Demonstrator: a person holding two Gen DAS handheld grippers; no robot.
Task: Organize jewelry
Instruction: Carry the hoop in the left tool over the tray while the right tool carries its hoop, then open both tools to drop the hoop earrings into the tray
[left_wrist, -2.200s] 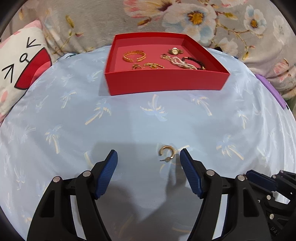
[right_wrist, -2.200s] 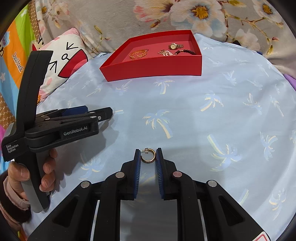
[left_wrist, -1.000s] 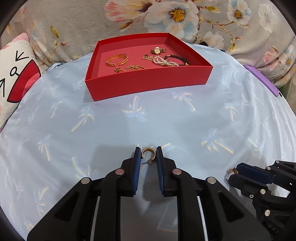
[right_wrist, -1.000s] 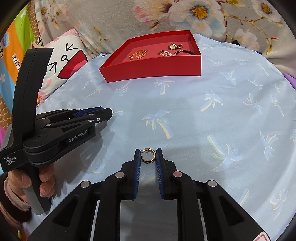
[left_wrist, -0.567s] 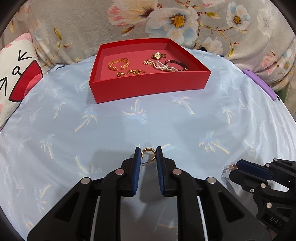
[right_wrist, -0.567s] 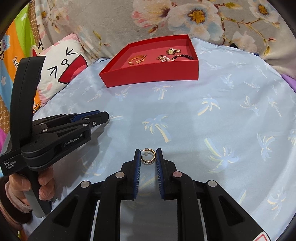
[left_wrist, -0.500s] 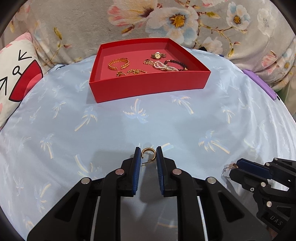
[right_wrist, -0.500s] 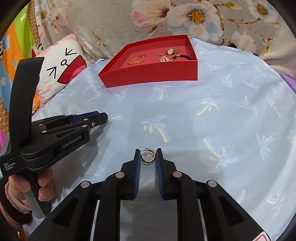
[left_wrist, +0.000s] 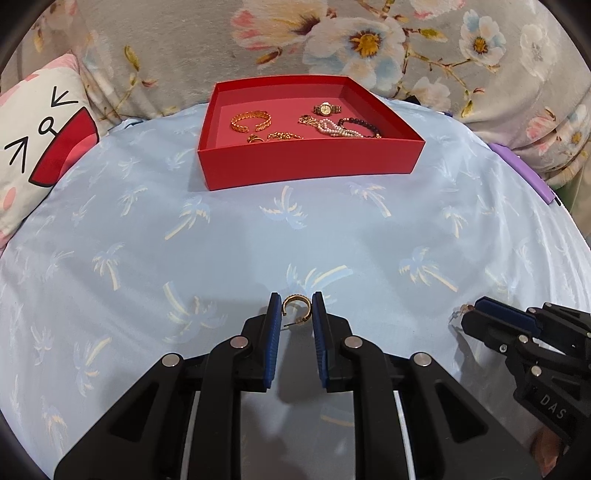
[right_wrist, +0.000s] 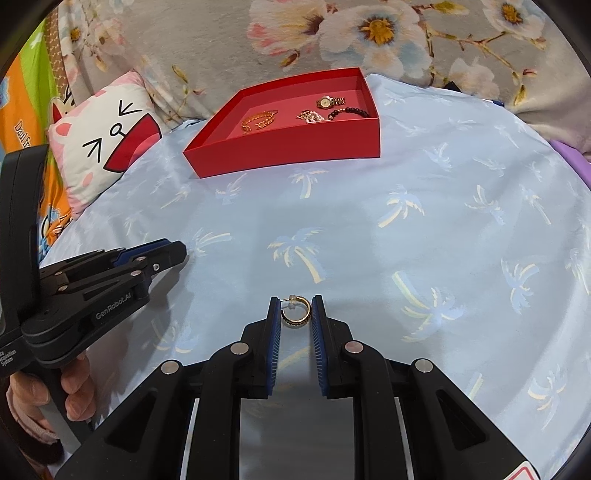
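Note:
My left gripper (left_wrist: 295, 308) is shut on a gold hoop earring (left_wrist: 296, 309) and holds it above the blue palm-print cloth. My right gripper (right_wrist: 294, 311) is shut on a second gold hoop earring (right_wrist: 296, 313). A red tray (left_wrist: 310, 166) stands ahead at the far side and holds a gold bangle (left_wrist: 251, 121), a gold watch (left_wrist: 327, 108), a pearl strand (left_wrist: 334, 129), a dark bead bracelet (left_wrist: 360, 123) and small gold pieces. The tray also shows in the right wrist view (right_wrist: 288, 147). The right gripper shows at lower right of the left wrist view (left_wrist: 466, 314); the left one shows at left of the right wrist view (right_wrist: 173, 254).
The blue cloth (left_wrist: 258, 236) covers a rounded soft surface. A white cat-face pillow (left_wrist: 40, 140) lies at the left, also in the right wrist view (right_wrist: 107, 151). Floral fabric (left_wrist: 369, 40) rises behind the tray. A purple object (left_wrist: 521, 173) sits at the right edge.
The left gripper closed on the earring that lay on the cloth and lifted it. Both grippers have since moved a little toward the red tray with their earrings.

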